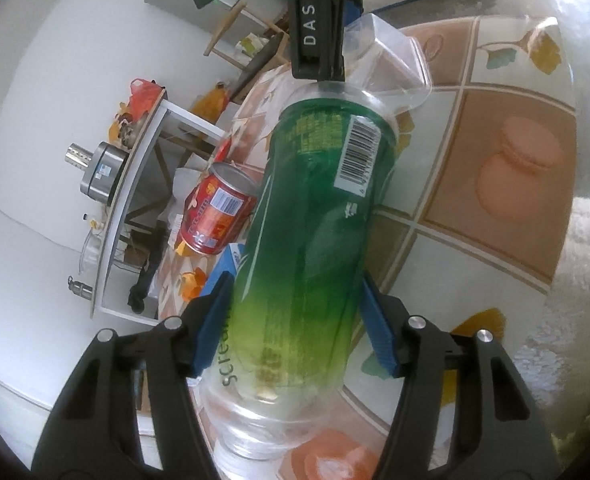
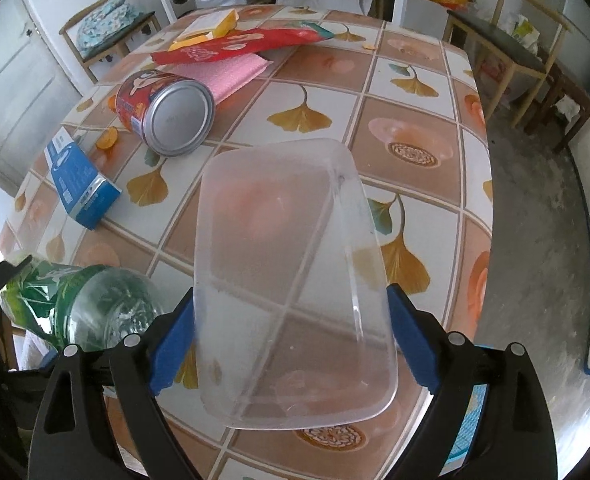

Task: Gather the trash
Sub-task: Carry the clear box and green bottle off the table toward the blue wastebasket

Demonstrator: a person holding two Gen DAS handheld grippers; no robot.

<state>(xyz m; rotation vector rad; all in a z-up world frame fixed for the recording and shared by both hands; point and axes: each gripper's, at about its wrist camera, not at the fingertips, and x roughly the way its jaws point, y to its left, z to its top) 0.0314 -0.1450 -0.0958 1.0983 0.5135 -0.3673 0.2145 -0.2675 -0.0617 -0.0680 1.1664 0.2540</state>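
holding two pieces of trash at once, i judge the job only partly done. my left gripper (image 1: 295, 328) has its jaws clamped on a green plastic bottle (image 1: 315, 216), the blue pads pressing its sides, the bottle running straight out ahead of the jaws. my right gripper (image 2: 291, 336) has its jaws spread wide and clamped on a clear plastic tray (image 2: 291, 276), which sits between the pads and sticks out forward over the table (image 2: 415, 92). beyond the right jaws, ahead and to the left, a red can (image 2: 163, 112) lies on its side, with a blue box (image 2: 81, 184) nearer on the left. further ahead lie a red wrapper (image 2: 239, 46), a pink cloth (image 2: 231, 70) and a yellow box (image 2: 211, 28). all of these remain to be picked up. no bin shows in either view, so i cannot tell where the held pieces go.
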